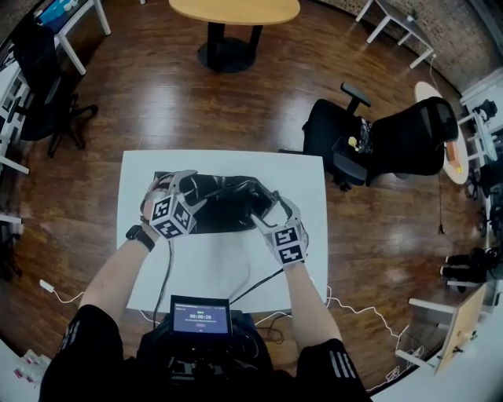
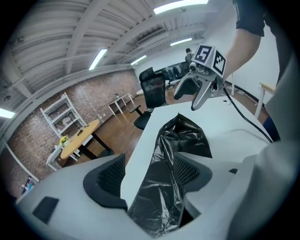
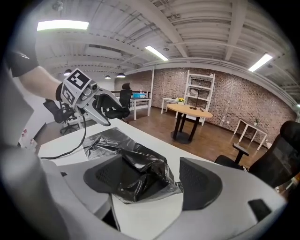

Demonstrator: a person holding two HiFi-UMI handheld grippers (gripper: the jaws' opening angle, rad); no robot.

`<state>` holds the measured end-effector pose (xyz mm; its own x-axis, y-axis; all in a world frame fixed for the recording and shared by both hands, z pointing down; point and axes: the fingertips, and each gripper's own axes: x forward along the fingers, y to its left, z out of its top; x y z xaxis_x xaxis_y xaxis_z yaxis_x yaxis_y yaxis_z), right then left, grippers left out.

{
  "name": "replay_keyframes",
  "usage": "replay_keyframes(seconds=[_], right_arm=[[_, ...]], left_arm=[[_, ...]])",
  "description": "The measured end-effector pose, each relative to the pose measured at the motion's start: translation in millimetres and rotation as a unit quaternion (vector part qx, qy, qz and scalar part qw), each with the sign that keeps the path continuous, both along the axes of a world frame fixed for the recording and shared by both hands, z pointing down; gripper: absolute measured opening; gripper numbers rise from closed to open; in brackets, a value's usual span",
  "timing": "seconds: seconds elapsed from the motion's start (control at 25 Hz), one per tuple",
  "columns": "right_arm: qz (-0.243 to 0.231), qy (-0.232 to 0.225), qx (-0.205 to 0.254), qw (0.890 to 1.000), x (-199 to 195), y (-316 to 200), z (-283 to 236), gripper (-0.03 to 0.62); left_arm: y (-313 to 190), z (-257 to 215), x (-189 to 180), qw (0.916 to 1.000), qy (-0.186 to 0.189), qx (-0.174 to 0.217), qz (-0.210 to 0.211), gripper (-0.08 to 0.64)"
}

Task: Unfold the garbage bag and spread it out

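Observation:
A black garbage bag (image 1: 224, 200) lies crumpled across the far half of the white table (image 1: 212, 267). My left gripper (image 1: 177, 190) is at the bag's left end and my right gripper (image 1: 273, 209) at its right end. In the left gripper view a strip of bag (image 2: 180, 136) runs up between the jaws of the left gripper (image 2: 154, 165) along the right pad; the pads stand apart. In the right gripper view a bunch of bag (image 3: 136, 173) sits between the jaws of the right gripper (image 3: 152, 168), against the left pad, with a gap to the other.
A black cable (image 1: 259, 286) trails over the table's near part toward a small screen unit (image 1: 200, 318) at my chest. Black office chairs (image 1: 393, 145) stand to the right and far left (image 1: 39, 86). A round wooden table (image 1: 236, 12) stands beyond.

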<state>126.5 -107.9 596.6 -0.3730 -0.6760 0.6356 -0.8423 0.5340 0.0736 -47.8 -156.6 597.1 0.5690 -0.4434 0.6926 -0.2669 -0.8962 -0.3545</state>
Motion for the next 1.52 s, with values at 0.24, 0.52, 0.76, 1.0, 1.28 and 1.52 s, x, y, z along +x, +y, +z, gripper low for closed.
replay_keyframes(seconds=[0.24, 0.52, 0.76, 1.0, 1.28, 1.52], right_arm=[[-0.009, -0.006, 0.002, 1.0, -19.7, 12.6, -20.4, 0.385], [0.002, -0.01, 0.014, 1.0, -29.6, 38.5, -46.4, 0.383], [0.017, -0.036, 0.018, 0.999, -45.3, 64.3, -72.5, 0.382], [0.007, -0.052, 0.029, 0.998, -55.6, 81.6, -96.7, 0.382], [0.007, -0.109, 0.043, 0.993, -58.6, 100.7, -119.7, 0.38], [-0.018, -0.126, 0.028, 0.991, -56.5, 132.5, -112.3, 0.38]], left_arm=[[29.1, -16.0, -50.2, 0.9986, 0.029, -0.021, -0.039, 0.331], [57.5, -49.5, -94.8, 0.9952, 0.071, -0.02, -0.065, 0.331], [89.0, -62.7, -115.2, 0.9916, 0.1, -0.029, -0.076, 0.331], [116.6, -59.6, -118.7, 0.9862, 0.125, -0.047, -0.098, 0.333], [147.2, -72.5, -121.4, 0.9815, 0.142, -0.046, -0.12, 0.333], [182.7, -82.1, -114.9, 0.9769, 0.144, -0.04, -0.153, 0.333]])
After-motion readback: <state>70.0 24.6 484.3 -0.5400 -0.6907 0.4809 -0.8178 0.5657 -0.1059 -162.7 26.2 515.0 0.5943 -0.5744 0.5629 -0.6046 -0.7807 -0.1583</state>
